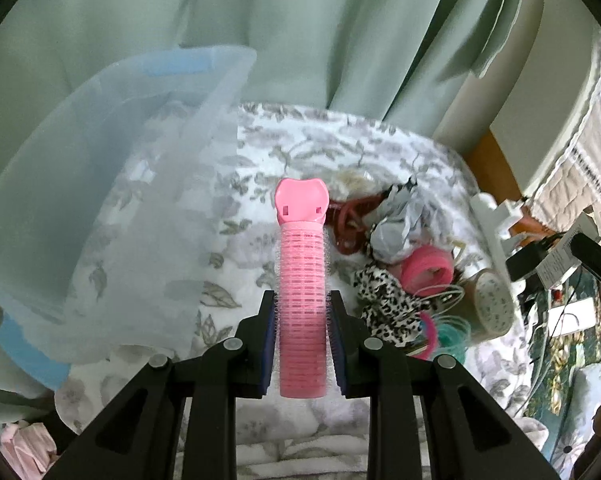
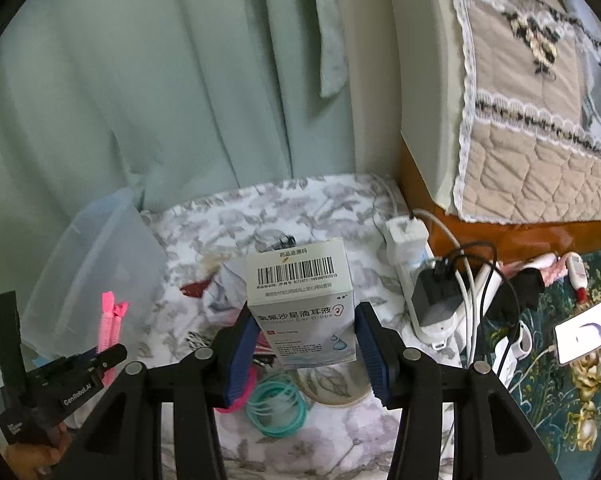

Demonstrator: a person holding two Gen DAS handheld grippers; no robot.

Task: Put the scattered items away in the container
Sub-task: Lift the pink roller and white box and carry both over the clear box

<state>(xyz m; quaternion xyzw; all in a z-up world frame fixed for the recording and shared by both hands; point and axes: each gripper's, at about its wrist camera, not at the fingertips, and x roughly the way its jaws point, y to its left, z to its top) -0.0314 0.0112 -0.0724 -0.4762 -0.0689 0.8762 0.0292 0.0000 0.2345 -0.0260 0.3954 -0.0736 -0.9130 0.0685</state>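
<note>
A home bedroom: a floral bedspread lies below pale green curtains, with a quilted lace-trimmed cover and a plugged-in power strip just right of the bedspread.

the white medicine box carries most of the readable print: on its top face a barcode with the chinese heading 药品追溯码 above it and a row of digits below, too small to read surely; on its front face, below the barcode, the large chinese name 氧氟沙星滴耳液 and faint english "ofloxacin ear drops" beside an ear symbol. left of the box and lower, the black left gripper body reads "genrobot.ai" in white
</note>
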